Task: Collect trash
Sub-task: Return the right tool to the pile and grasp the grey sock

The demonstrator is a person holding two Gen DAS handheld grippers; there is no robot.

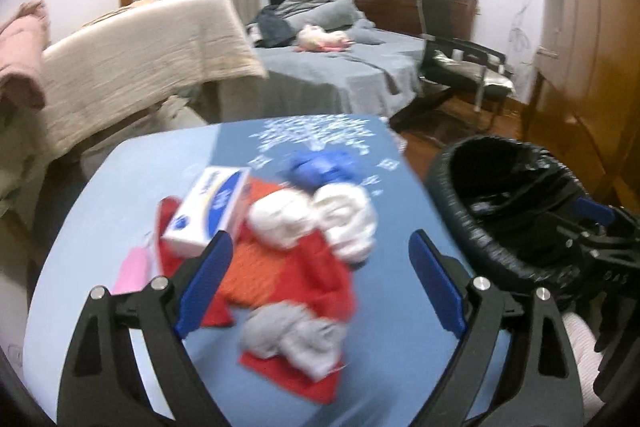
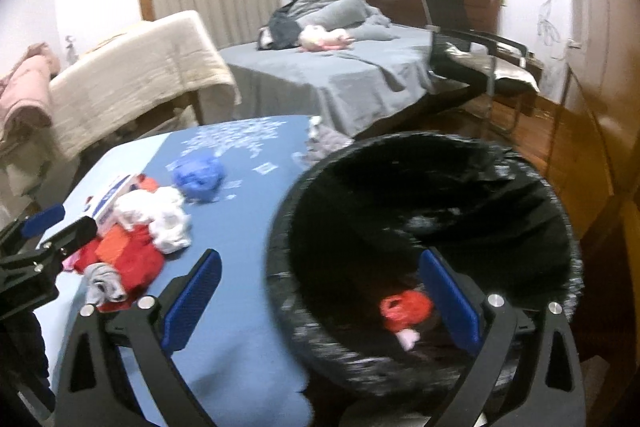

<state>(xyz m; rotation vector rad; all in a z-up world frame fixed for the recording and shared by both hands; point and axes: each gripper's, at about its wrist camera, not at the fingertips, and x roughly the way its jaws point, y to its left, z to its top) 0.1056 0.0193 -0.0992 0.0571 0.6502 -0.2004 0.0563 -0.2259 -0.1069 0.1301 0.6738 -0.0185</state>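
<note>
A pile of trash lies on the blue table (image 1: 100,227): a white and blue box (image 1: 208,213), white crumpled paper (image 1: 320,219), a blue crumpled wad (image 1: 320,167), red and orange wrappers (image 1: 280,271) and a grey wad (image 1: 292,335). My left gripper (image 1: 320,283) is open and empty, just above the pile. A black-lined trash bin (image 2: 420,227) stands at the table's right edge, with red and pink trash (image 2: 404,309) inside. My right gripper (image 2: 320,299) is open and empty over the bin's near rim. The pile (image 2: 136,227) also shows in the right wrist view.
A bed (image 1: 340,67) with grey sheets and a pink plush toy stands behind the table. A beige-draped chair (image 1: 140,59) is at the left, a black chair (image 1: 460,55) at the right, and wooden wardrobe doors (image 1: 580,67) at the far right.
</note>
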